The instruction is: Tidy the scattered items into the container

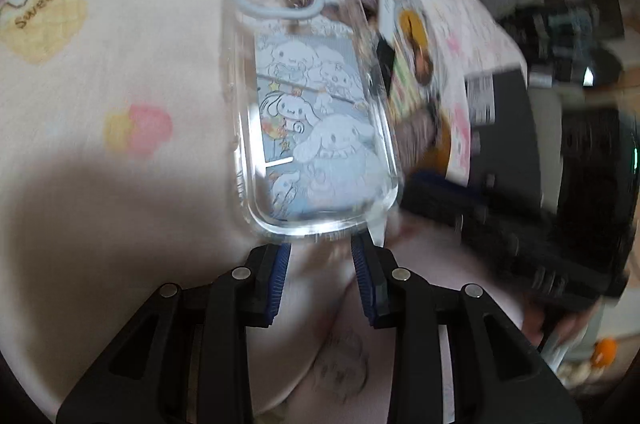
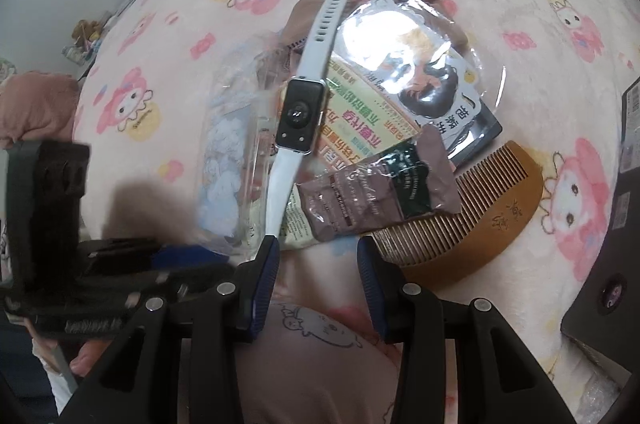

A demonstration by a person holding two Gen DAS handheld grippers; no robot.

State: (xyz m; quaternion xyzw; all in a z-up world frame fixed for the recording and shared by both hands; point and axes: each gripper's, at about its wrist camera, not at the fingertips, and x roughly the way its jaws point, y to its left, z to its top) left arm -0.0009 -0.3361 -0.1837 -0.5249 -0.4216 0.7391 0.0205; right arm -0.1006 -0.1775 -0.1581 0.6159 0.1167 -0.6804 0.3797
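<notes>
Gathering step — I bring my left tool [image 1: 320,250] up to the near end of the clear phone case [image 1: 316,112] on the bed blanket [image 1: 120,44]; its fingers stand spread, holding nothing, tips just short of the case's edge. My right tool [image 2: 316,252], likewise spread and empty, hovers near the pile: white smartwatch [image 2: 298,112], brown sachet [image 2: 376,196], wooden comb [image 2: 480,208]. Next, I judge, comes closing on the case. No container is clearly visible.
</notes>
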